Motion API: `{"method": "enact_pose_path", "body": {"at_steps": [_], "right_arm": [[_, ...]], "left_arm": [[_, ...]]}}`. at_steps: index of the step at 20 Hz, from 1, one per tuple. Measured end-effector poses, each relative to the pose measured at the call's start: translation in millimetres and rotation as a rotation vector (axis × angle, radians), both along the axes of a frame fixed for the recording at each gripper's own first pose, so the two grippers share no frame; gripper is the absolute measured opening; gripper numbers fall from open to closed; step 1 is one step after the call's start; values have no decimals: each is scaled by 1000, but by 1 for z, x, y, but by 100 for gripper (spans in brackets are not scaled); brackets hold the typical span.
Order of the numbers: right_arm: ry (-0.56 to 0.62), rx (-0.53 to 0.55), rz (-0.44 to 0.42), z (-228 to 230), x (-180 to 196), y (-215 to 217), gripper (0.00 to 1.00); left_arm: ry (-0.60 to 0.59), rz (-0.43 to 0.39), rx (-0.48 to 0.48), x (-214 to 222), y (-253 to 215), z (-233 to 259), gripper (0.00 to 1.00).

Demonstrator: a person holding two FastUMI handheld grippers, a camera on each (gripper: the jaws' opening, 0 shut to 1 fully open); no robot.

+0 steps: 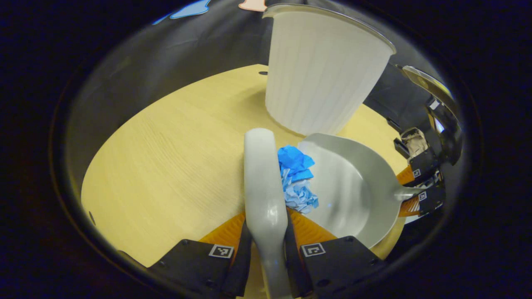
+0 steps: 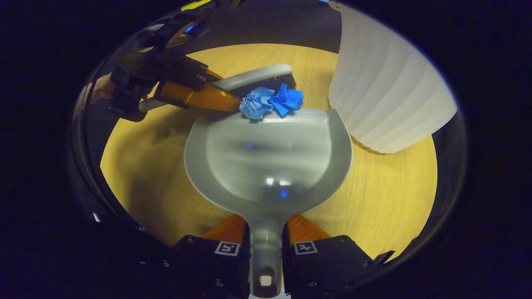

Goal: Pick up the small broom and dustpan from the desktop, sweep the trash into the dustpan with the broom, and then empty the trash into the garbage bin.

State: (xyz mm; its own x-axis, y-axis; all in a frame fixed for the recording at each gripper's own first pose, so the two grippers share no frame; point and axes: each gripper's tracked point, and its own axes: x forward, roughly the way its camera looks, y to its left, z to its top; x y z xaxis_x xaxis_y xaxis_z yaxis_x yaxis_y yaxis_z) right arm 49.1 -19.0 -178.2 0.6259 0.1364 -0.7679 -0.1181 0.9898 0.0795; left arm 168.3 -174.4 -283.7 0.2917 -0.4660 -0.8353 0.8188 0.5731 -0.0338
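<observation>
Left gripper [image 1: 266, 249] clamped on the broom [image 1: 264, 182] handle, both fingers pressing its sides; right gripper [image 2: 266, 249] likewise squeezed onto the dustpan [image 2: 270, 162] stem. Broom: smooth, glossy grey plastic, long rounded back like a bar of soap, dark bristles peeking out underneath in the right gripper view. Dustpan: same grey plastic, shallow scoop shape with a raised curved rim and a straight front lip, shiny enough to catch a few light spots, lying flat on the desk [image 1: 166, 166] around the middle. Trash [image 2: 270, 101]: two crumpled paper wads, one deep blue, one paler blue, all creases and sharp folds, sitting right at the dustpan's front lip, squeezed between it and the broom, touching both. Garbage bin [image 1: 320, 70]: white, ribbed sides, tapering toward the base, thin rim on top, standing upright near the desk's far edge, just beside the dustpan. Desk: pale wood with fine straight grain, matte.
</observation>
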Motion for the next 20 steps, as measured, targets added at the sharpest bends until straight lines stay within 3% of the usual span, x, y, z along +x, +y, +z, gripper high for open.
{"method": "enact_pose_path", "body": {"at_steps": [5, 7, 9, 10, 11, 20], "right_arm": [[-20, 6, 9, 18, 8, 1, 33], [-26, 22, 7, 27, 13, 1, 33], [-32, 25, 8, 39, 18, 2, 33], [-34, 24, 8, 43, 22, 3, 33], [-35, 22, 9, 43, 28, 4, 33], [-57, 53, -13, 23, 40, -2, 33]], "left_arm": [[36, -25, -18, -23, -15, 7, 47], [60, -23, -32, -34, -21, 7, 43], [81, -16, -40, -43, -25, 5, 47], [87, -16, -41, -47, -27, 4, 43], [90, -17, -45, -51, -30, 4, 47], [16, 86, -74, -41, -12, 26, 47]]}}
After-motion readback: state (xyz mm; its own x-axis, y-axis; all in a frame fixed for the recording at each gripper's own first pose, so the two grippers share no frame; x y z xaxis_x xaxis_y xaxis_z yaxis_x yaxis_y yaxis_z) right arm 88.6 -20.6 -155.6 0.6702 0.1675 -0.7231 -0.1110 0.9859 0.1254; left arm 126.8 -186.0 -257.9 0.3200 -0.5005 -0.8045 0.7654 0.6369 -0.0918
